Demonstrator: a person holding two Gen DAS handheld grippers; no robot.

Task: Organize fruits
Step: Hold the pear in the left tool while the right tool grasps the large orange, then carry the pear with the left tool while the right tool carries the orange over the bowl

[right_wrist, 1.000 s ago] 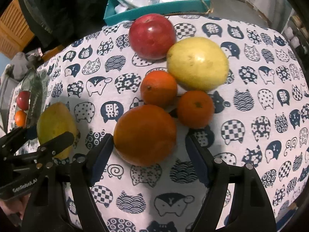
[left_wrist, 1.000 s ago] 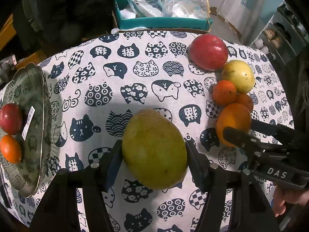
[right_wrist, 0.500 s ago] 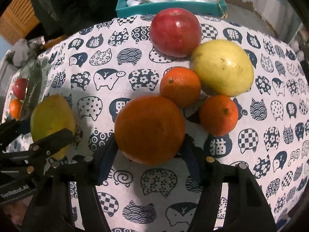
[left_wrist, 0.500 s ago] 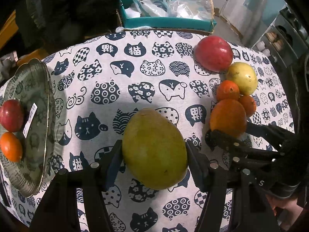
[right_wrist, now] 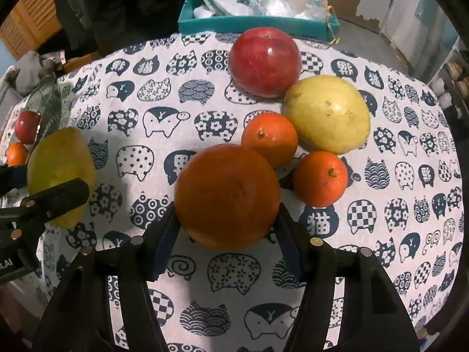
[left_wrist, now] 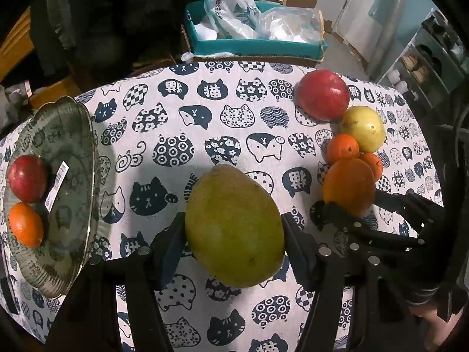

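Observation:
My left gripper [left_wrist: 234,234] is shut on a large green mango [left_wrist: 234,226] and holds it above the cat-print cloth. My right gripper [right_wrist: 225,220] is shut on a big orange [right_wrist: 227,195], lifted off the cloth. On the cloth at the right lie a red apple [right_wrist: 265,61], a yellow fruit [right_wrist: 326,114] and two small tangerines [right_wrist: 269,139] [right_wrist: 319,179]. A glass plate [left_wrist: 70,152] at the left holds a small red apple [left_wrist: 26,177] and a tangerine [left_wrist: 25,224].
A teal box [left_wrist: 255,45] with plastic bags stands beyond the table's far edge. A shelf unit [left_wrist: 433,58] is at the far right. The cat-print cloth [left_wrist: 181,123] lies between the plate and the fruit group.
My right gripper has closed on the big orange and lifted it away from the other fruit. My left gripper has risen a little with the mango.

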